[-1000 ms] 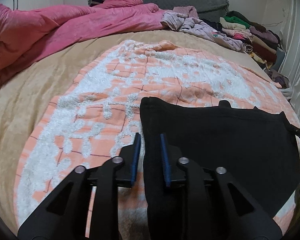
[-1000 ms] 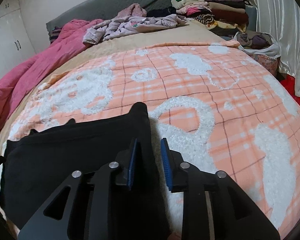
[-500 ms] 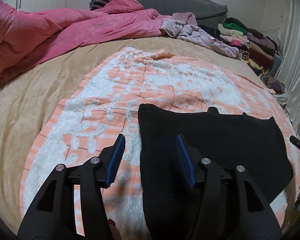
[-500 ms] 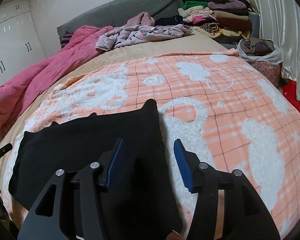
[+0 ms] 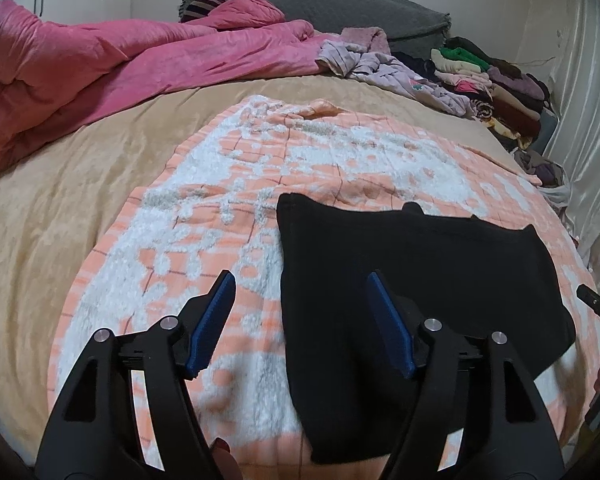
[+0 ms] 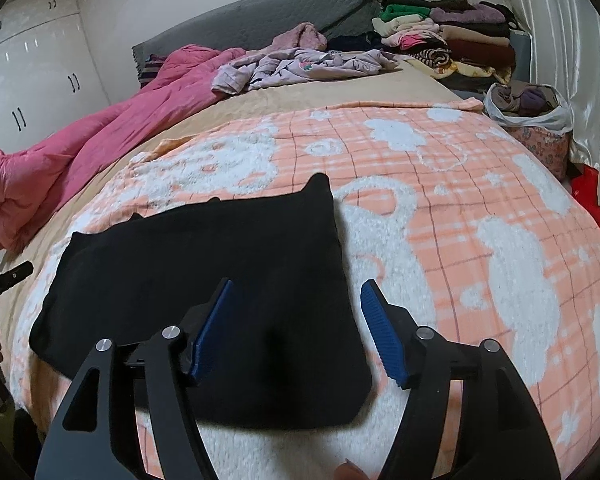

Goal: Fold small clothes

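No readable text, labels, brands, numbers or signs in either view.

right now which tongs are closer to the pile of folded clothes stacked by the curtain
Right. The right tongs sit over the black garment's end on the side toward the folded pile; the left tongs are over its opposite end, farther away. Both are opening, gripping nothing.

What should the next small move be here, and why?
Probably lower both grippers to the near edge of the black garment and grip it for another fold. It lies flat but still wide on the peach blanket. The left gripper and right gripper are opening, with nothing pinched.
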`<state>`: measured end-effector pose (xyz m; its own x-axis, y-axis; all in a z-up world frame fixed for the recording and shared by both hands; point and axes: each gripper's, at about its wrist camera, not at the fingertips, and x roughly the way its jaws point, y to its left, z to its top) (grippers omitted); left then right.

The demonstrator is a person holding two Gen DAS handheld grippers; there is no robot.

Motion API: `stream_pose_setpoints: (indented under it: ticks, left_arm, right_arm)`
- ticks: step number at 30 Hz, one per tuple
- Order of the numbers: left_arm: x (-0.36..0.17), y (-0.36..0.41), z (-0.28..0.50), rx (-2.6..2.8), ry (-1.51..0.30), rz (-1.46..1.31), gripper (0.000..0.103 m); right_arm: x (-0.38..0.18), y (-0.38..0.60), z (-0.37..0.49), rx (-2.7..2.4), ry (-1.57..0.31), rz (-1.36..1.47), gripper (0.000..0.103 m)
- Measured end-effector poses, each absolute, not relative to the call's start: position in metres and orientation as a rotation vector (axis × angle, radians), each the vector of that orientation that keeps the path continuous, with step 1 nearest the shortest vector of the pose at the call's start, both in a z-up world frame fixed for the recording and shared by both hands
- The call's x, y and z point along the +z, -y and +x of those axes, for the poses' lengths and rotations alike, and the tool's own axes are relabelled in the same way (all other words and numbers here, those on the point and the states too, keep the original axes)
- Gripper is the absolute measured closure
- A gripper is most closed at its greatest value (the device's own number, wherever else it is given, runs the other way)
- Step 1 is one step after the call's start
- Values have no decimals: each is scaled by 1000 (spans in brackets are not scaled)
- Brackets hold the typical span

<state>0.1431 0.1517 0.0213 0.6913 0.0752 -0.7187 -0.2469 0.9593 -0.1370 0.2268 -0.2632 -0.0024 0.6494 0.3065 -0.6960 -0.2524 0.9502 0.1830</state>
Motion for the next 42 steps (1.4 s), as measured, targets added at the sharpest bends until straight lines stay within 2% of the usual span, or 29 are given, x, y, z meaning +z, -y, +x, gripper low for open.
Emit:
stream_pose_setpoints:
  ticks: [13, 22, 26, 28, 29, 31, 33, 34, 37, 42]
  left_arm:
    - [-3, -151, 111, 144, -850, -287, 43]
    - [-29, -144, 112, 71, -902, -384, 43]
    - [-35, -138, 114, 73, -911, -387, 42]
    - [-36, -137, 115, 71, -913, -396, 43]
    - [-37, -137, 115, 69, -912, -406, 45]
    - [-37, -136, 116, 38, -906, -446, 68]
    - [-36, -132, 116, 26, -903, -442, 79]
    - [-34, -129, 116, 22, -903, -430, 83]
    - [-28, -127, 114, 14, -906, -428, 89]
    - [-10, -132, 107, -18, -888, -440, 91]
  right_arm:
    - [-23, 276, 210, 327, -865, 114, 39]
    - [-44, 291, 223, 374, -909, 255, 40]
    - [-50, 289, 228, 387, -919, 272, 51]
    - [-50, 291, 229, 384, -918, 278, 64]
    - [-50, 292, 229, 380, -912, 281, 67]
    - [-49, 295, 229, 385, -905, 289, 79]
    - [-47, 297, 228, 386, -897, 285, 85]
    - [-45, 298, 227, 387, -892, 284, 92]
    - [-36, 303, 223, 388, -865, 289, 93]
    - [-17, 304, 214, 396, -817, 273, 94]
